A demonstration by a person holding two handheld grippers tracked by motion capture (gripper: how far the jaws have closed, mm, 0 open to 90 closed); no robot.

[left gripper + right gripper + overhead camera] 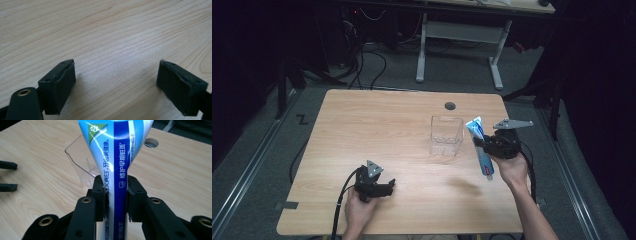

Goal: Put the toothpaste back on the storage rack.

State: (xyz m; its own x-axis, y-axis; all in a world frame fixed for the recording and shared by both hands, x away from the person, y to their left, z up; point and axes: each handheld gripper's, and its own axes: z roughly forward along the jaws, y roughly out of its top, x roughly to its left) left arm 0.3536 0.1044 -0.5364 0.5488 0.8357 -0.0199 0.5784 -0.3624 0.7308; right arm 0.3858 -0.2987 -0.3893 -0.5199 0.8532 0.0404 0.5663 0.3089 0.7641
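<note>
Right claw (115,197) clamped mid-body on the light, soft, crushable toothpaste tube (480,145) beside the clear cup (446,135); left claw (116,85) open over the bench (377,130).

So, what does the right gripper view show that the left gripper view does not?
The right gripper view shows the right gripper shut on a blue-and-white toothpaste tube, with a clear plastic container and the table's cable hole behind. The left gripper view shows the left gripper open, with bare wood between its pads. Both show the light wooden table.
</note>
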